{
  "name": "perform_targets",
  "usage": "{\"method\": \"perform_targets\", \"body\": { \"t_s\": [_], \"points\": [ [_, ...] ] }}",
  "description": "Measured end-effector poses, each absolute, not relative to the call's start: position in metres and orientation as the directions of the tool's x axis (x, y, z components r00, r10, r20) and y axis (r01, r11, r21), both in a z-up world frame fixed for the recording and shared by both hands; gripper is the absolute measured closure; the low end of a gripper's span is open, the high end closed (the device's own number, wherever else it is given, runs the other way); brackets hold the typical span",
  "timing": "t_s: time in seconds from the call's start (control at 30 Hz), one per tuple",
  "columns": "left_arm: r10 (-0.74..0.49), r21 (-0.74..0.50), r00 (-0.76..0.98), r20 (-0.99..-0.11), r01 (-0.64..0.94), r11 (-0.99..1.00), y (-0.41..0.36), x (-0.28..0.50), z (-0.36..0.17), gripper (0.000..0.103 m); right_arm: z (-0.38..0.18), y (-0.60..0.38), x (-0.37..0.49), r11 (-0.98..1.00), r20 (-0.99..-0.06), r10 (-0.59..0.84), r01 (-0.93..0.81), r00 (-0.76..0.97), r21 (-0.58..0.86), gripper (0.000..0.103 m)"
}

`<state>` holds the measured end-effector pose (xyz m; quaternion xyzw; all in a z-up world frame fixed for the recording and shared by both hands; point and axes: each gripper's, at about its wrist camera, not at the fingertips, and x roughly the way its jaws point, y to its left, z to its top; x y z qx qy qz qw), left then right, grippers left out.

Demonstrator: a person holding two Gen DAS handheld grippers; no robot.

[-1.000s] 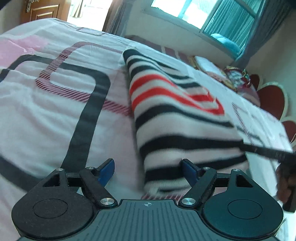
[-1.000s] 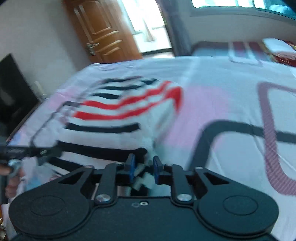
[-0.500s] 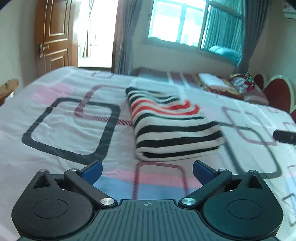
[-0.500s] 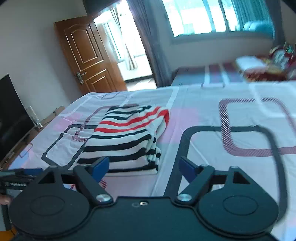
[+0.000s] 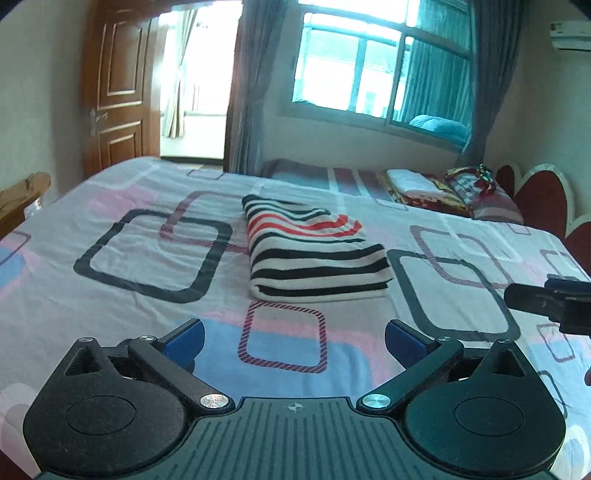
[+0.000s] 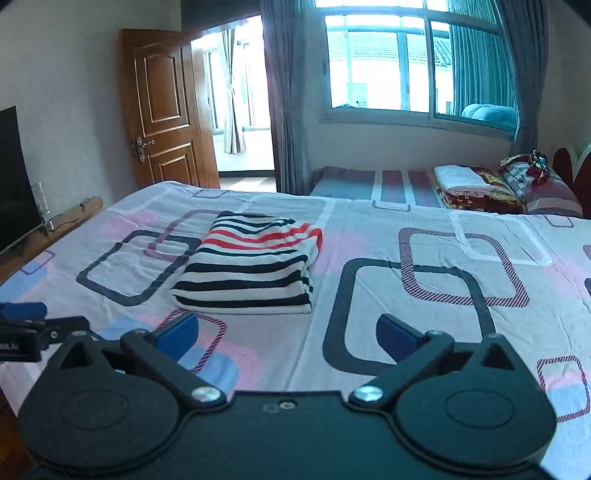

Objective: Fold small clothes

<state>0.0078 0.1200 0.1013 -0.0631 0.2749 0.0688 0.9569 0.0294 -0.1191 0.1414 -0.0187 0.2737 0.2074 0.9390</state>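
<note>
Both the left gripper [image 5: 294, 341] and right gripper [image 6: 287, 334] are matte black with blue-padded fingers [image 5: 184, 338], silver screws and ribbed bases.

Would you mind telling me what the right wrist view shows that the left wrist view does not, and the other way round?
Only the right wrist view shows the dark TV screen at its left edge and the door handle sharply. Only the left wrist view shows the air conditioner high on the wall. Both show the folded striped garment lying on the patterned bedsheet, the window, the wooden door, and each gripper open and empty: left gripper, right gripper.
</note>
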Motion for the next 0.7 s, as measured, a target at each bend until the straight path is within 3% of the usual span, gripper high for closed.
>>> {"method": "perform_targets", "body": {
  "t_s": [0.7],
  "points": [
    [0.064,-0.065,0.861,-0.504,-0.112,0.992,0.106,0.002,0.116,0.0,0.151,-0.125,0.004,0.925,-0.487,0.364,-0.368,0.794,0.091,0.001]
  ]
}}
